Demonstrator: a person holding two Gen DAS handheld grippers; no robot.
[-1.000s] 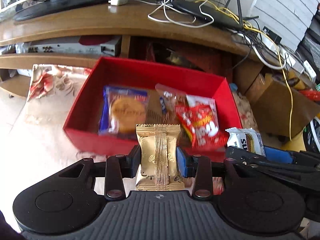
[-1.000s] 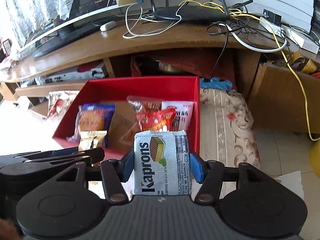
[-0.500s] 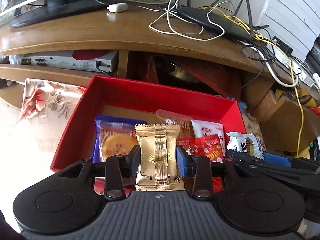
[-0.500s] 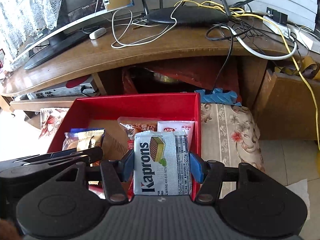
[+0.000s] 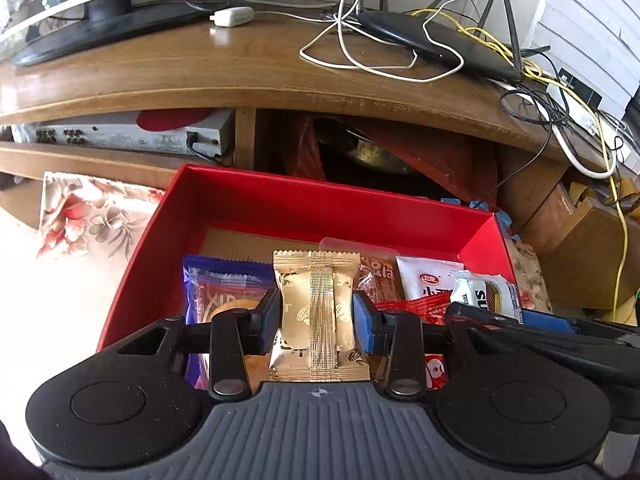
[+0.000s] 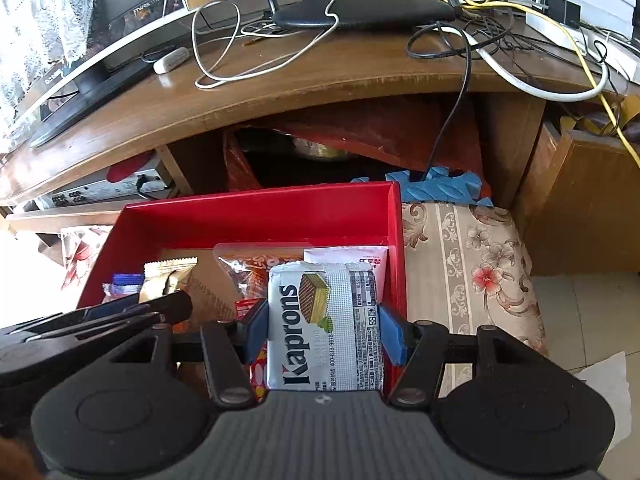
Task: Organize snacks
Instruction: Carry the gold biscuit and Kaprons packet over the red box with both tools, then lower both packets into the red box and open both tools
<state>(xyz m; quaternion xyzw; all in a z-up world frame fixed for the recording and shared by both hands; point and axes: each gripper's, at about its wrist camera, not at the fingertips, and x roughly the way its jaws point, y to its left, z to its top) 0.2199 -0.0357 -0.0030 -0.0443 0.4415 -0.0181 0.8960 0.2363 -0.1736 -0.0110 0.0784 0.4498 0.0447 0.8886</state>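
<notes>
A curved wooden TV stand [image 5: 248, 68] fills the background, carrying a monitor base, a black router [image 5: 436, 44] and tangled cables; a silver receiver [image 5: 128, 136] is seen on its lower shelf. In front of it a red box [image 5: 320, 208] sits on floral cloth [image 6: 472, 264], holding a blue-wrapped biscuit pack [image 5: 216, 292], red packets and a white sachet [image 5: 428, 280]. Only the right wrist view shows the cloth's full beige pattern beside the box and the floor tile; only the left wrist view shows the blue pack's face. The left gripper [image 5: 316, 316] is closed on a gold snack packet [image 5: 318, 316], held upright over the near part of the box, long axis vertical, back seam facing the camera. The right gripper [image 6: 324, 328] is clamped on a silver wafer packet [image 6: 324, 328] reading "Kaprons", the lettering running bottom to top, held upright over the box's right near corner.
</notes>
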